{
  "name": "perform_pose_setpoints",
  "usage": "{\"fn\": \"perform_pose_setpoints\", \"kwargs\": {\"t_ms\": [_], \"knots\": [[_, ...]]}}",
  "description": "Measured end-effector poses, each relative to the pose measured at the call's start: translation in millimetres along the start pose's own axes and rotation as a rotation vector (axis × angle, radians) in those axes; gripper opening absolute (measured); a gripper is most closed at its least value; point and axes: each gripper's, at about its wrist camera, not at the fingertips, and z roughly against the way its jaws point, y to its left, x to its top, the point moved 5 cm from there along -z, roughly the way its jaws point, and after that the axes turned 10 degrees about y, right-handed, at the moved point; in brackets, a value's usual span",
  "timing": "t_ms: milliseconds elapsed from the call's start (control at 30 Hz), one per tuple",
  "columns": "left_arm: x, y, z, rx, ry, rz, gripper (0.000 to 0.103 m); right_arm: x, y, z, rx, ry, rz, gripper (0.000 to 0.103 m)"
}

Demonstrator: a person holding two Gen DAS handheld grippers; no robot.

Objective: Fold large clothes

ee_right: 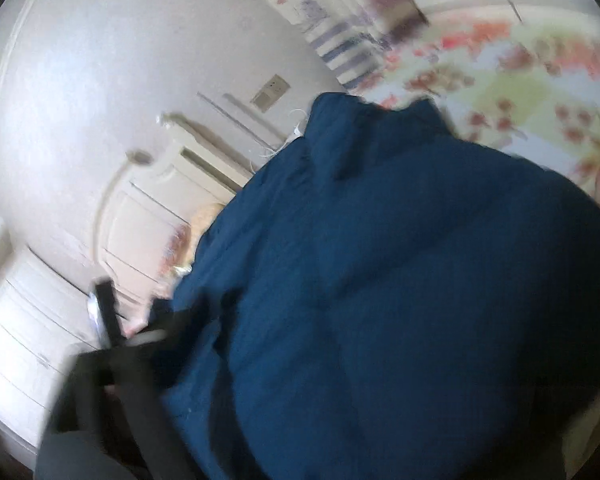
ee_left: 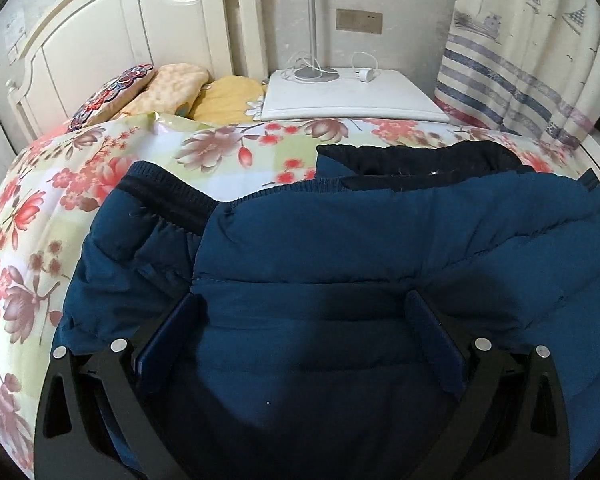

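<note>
Garment: a dark blue padded jacket (ee_left: 340, 280) lies on the bed (ee_left: 60, 208), over its floral cover; its ribbed hem or cuff and dark lining show along the far edge, towards the bedside cabinet (ee_left: 352, 96)
Left gripper (ee_left: 300, 312): jaws spread wide, one finger on each side of a broad quilted panel; the fingertips sit against or just above the cloth, nothing pinched between them
Right gripper (ee_right: 148, 320): blurred and rolled to one side; only one finger shows clearly, at the jacket's edge (ee_right: 204, 320); whether it pinches the cloth I cannot tell
Step in hand: judged as mid-fold; a section of the jacket appears to be carried across or being taken up, the left side already down on the folded bulk
Next move calls for: a sure hold on the thick edge; the padding is bulky and springy, so the fold likely needs pressing flat and the layers squaring before another fold
</note>
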Motion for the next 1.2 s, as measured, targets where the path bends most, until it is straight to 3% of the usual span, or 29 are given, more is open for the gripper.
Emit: {"fn": "perform_pose_setpoints", "kwargs": {"t_ms": [67,200,267,367,433,533,633,700,800,933,1033,1133,1200], "knots": [[-3.0,-3.6,3.7,0.023,-0.011,-0.011,0.099,-5.2,-10.3,18.3,0.093,0.014,-0.03,0.034],[-26.1,-25.6,21.7,0.063,-0.04,-0.064,0.098,-21.8,-12.9,51.9,0.125,0.008,-0.006,0.031],[-36.9,-35.7,32.7,0.04,-0.037,-0.067,0.098,-26.0,-16.8,72.8,0.122,-0.007,0.012,0.031],[-43.6,-63.7,58.2,-0.057,-0.055,-0.056,0.098,-24.9,-27.7,101.3,0.115,-0.035,0.022,0.031],[-37.3,-98.6,73.8,-0.055,-0.075,-0.103,0.098,-26.6,-32.2,119.0,0.084,-0.053,0.059,0.031],[-26.2,-146.8,76.9,0.062,-0.109,-0.191,0.098,-31.4,-36.2,137.0,0.062,-0.066,0.074,0.031],[-17.6,-187.3,28.5,0.231,-0.005,-0.262,0.099,-30.5,-31.3,142.0,0.034,-0.075,0.105,0.031],[-13.2,-186.3,28.6,0.243,-0.03,-0.247,0.099,-30.5,-24.9,141.7,0.012,-0.078,0.133,0.031],[-19.9,-175.6,46.2,0.197,-0.052,-0.238,0.098,-29.4,-20.3,141.9,-0.006,-0.081,0.165,0.032],[-65.1,-152.7,114.9,0.091,-0.169,-0.22,0.098,-32.8,-28.9,143.6,-0.016,-0.081,0.157,0.032],[-119.4,-139.4,143.9,0.006,-0.185,-0.256,0.098,-31.9,-28.4,142.2,-0.033,-0.087,0.161,0.032],[-170.9,-146.5,135.6,0.022,-0.174,-0.341,0.098,-31.8,-24.1,142.7,-0.056,-0.095,0.18,0.032],[-195.0,-148.4,123.7,0.058,-0.227,-0.343,0.099,-34.9,-15.4,141.0,-0.101,-0.102,0.214,0.032]]}}
